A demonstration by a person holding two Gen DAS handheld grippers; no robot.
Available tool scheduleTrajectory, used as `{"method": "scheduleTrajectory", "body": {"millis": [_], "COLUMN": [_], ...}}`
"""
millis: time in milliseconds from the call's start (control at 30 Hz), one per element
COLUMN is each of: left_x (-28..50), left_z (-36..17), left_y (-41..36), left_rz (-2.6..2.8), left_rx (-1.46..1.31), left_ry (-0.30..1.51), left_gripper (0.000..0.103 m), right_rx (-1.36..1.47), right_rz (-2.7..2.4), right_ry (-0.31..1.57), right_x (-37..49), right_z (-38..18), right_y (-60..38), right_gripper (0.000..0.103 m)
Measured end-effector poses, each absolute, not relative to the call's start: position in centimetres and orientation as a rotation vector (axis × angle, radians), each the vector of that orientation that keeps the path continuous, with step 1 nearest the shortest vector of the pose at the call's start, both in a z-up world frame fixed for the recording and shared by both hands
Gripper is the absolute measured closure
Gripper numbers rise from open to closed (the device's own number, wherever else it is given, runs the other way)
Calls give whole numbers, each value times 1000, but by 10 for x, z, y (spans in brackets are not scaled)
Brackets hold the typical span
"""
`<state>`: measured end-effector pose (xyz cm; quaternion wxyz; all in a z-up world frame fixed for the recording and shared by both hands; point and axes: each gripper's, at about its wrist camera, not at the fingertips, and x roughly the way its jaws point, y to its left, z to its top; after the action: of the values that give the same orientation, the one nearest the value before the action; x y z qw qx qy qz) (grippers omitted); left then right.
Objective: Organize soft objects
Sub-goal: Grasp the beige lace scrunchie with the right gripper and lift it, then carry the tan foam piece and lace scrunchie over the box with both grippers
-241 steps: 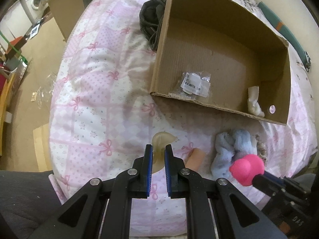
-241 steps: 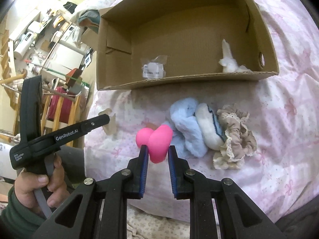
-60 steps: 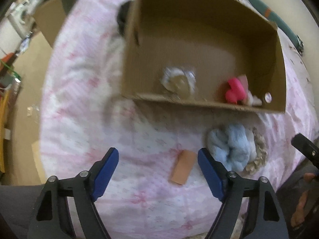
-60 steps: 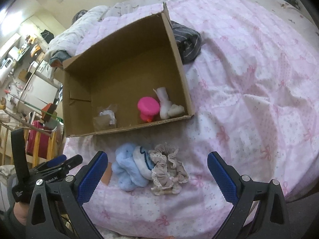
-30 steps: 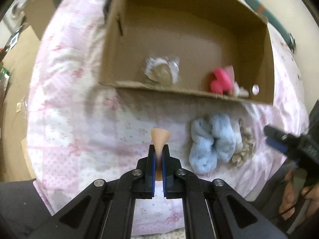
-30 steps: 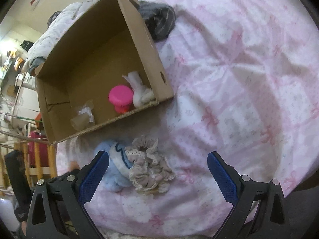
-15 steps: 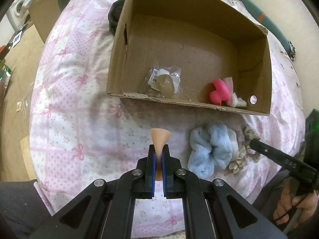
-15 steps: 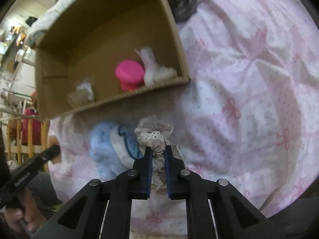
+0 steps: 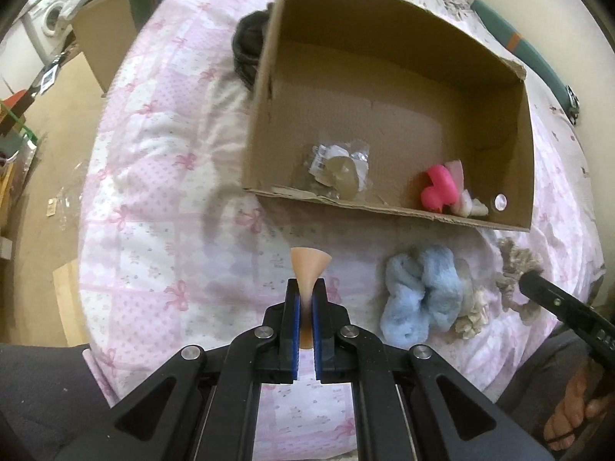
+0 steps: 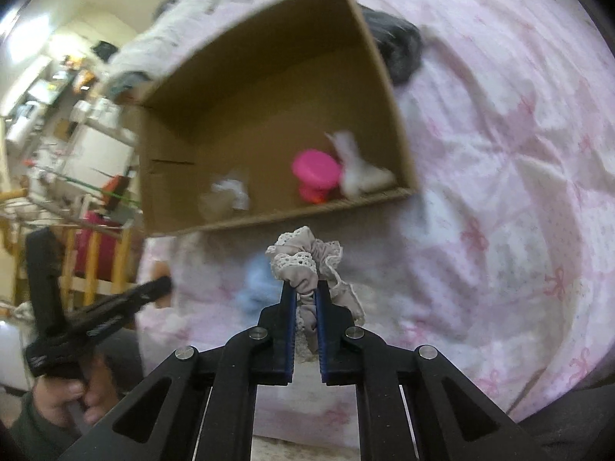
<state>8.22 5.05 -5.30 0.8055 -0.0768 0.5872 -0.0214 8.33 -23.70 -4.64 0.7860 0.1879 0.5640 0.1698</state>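
Left gripper (image 9: 305,299) has its fingers clamped on the peach sponge (image 9: 309,265), pinched mid-body so the free end flares. Right gripper (image 10: 305,299) is clamped on the beige scrunchie (image 10: 307,259), bunched above the bed (image 10: 519,192). Both are raised in front of the cardboard box (image 9: 388,209), likely to clear its near wall. The blue scrunchie (image 9: 419,303) lies on the bed.
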Motion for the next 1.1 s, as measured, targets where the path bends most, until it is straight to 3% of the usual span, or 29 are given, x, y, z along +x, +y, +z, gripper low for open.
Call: {"method": "scheduleTrajectory", "body": {"millis": [500,1100], "left_x": [59,102], "left_z": [-34,48], "left_y": [59,52], "left_rz": [47,41], "left_rx": [-136,-98], "left_ry": [1169,962], "left_gripper": [98,98], "right_rx": [400,437], "right_rz": [440,474], "right_ry": [1143,952], "right_x": [69,88], "right_z": [-27,23], "right_y": [-228,-229], "right_gripper": [92,92]}}
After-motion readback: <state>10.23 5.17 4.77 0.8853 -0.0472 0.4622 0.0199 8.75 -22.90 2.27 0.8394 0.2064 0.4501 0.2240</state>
